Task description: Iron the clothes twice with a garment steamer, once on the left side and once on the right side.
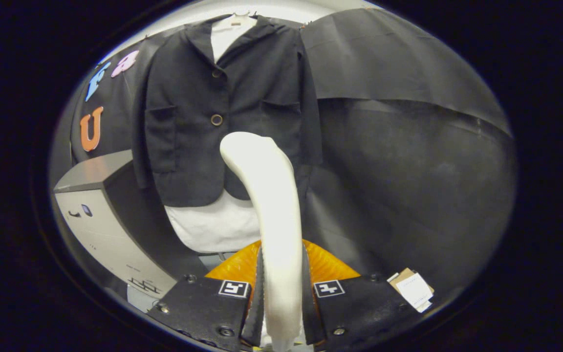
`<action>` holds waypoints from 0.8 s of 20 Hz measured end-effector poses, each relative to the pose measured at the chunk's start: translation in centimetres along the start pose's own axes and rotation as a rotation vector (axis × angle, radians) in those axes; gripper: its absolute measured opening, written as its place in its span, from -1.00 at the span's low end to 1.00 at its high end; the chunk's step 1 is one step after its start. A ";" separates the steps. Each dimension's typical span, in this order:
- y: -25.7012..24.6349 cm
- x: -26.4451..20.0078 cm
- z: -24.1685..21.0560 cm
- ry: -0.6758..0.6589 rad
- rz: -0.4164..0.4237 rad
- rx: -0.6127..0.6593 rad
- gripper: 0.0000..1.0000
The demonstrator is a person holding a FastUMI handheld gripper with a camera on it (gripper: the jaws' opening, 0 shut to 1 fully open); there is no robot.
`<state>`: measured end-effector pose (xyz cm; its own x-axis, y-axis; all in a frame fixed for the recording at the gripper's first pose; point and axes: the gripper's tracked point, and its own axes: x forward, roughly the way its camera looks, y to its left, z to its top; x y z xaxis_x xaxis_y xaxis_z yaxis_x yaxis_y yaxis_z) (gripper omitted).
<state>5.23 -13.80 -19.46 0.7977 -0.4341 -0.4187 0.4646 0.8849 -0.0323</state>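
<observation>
A dark buttoned jacket [223, 112] hangs over a white shirt [215, 225] beyond the fingers, its hem showing the shirt's tail below. My gripper [281, 288] is shut on the white garment steamer [271, 205], both fingers pressing its handle from the sides. The steamer rises from between the fingers and its curved head bends towards the jacket's lower front, just below the middle button. Whether the head touches the cloth I cannot tell.
A grey cabinet [100, 215] stands beside the jacket's sleeve. Black cloth [408, 146] covers the wall on the other side. A small cardboard tag with white paper [412, 288] lies by one finger.
</observation>
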 end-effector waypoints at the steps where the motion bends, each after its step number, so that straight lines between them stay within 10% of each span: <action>1: 0.6 -1.9 0.0 -0.017 0.001 0.007 -0.29; 16: 1.9 -27.1 2.4 -0.258 0.070 -0.032 -0.30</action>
<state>-14.60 -0.70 -6.03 0.9010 -0.3965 -0.1762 0.3957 0.9175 -0.0414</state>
